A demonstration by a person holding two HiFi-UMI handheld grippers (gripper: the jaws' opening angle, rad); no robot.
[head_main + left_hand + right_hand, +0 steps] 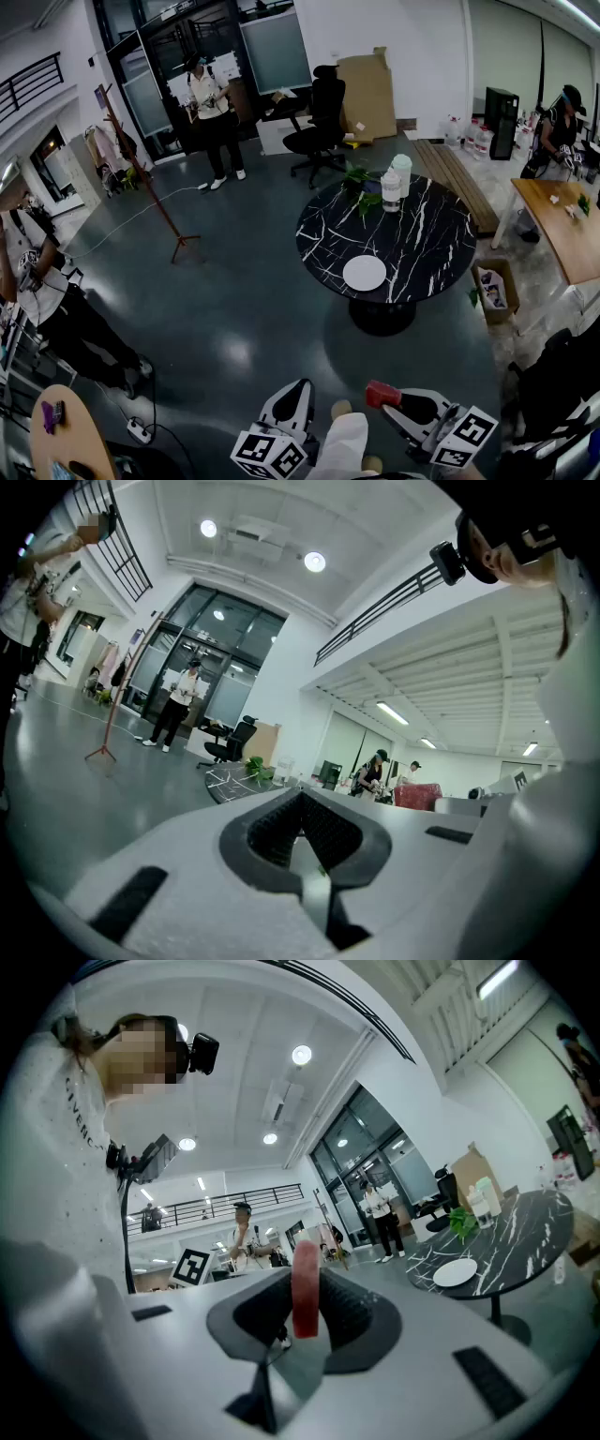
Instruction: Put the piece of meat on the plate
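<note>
Your right claw (381, 397) is clenched on the piece of meat (379, 391). In the right gripper view the red slab stands upright between the two dark pads, and its upper end rises above them. Both pads press on its flat sides. You hold this claw level, low in the head view at about 5 o'clock, above the grey floor (234, 309).

Your left claw (302, 386) is at about 6 o'clock in the head view, just beside the right one. Its pads meet at the tips, so it is clenched with nothing inside.

The plate (365, 273) is white and round. It lies on the round black marble tabletop (422, 234), near the edge at 7 o'clock of the tabletop. From the meat the plate is at 12 o'clock and well apart, so the meat is not yet on it. In the right gripper view the plate is at 3 o'clock from the meat.

At 12 o'clock of the tabletop stand two pale containers (392, 190), and a green plant (361, 180) is just beside them at 11 o'clock. Behind the tabletop there is a black office chair (319, 117), and a person (211, 112) stands further away at 11 o'clock of the head view.
</note>
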